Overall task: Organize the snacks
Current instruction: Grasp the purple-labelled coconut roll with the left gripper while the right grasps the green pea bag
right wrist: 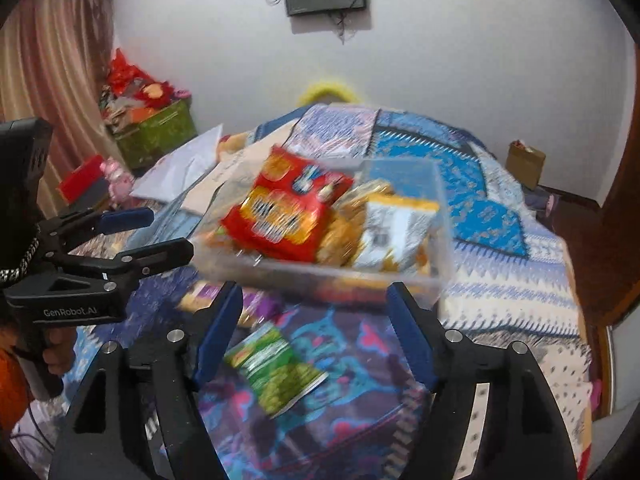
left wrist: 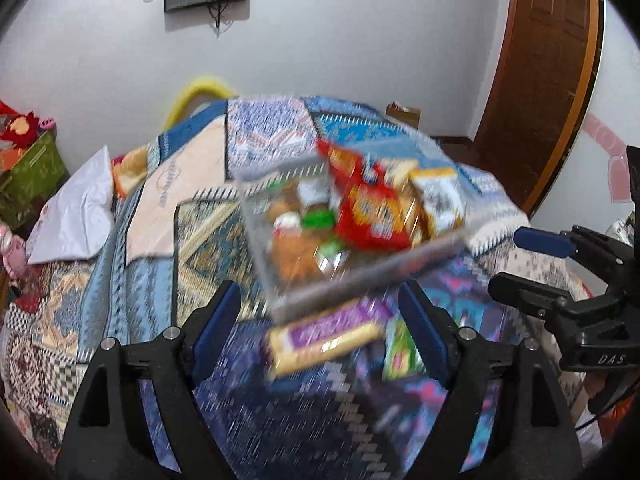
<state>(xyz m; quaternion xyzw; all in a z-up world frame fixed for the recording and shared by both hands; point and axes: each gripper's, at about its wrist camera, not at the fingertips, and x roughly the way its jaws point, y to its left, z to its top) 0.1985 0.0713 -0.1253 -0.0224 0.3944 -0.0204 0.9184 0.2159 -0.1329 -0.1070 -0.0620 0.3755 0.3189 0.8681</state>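
Clear box (right wrist: 436, 240) of snacks sits on bed (right wrist: 500, 296). L gripper (left wrist: 320, 320) & R gripper (right wrist: 316, 328): jaws apart, nothing held. 2 packets lie near: purple bar (left wrist: 324, 338), green packet (right wrist: 276, 372).

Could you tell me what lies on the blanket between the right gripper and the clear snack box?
A green snack packet lies flat between the open right gripper and the box, clearest in the right wrist view.

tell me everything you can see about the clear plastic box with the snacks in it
The clear plastic box is a shallow, open-topped rectangular tub that sits on the patterned bedspread. It is heaped with packets: a red bag on top, a white and yellow bag beside it. Neither gripper touches it. The picture is blurred.
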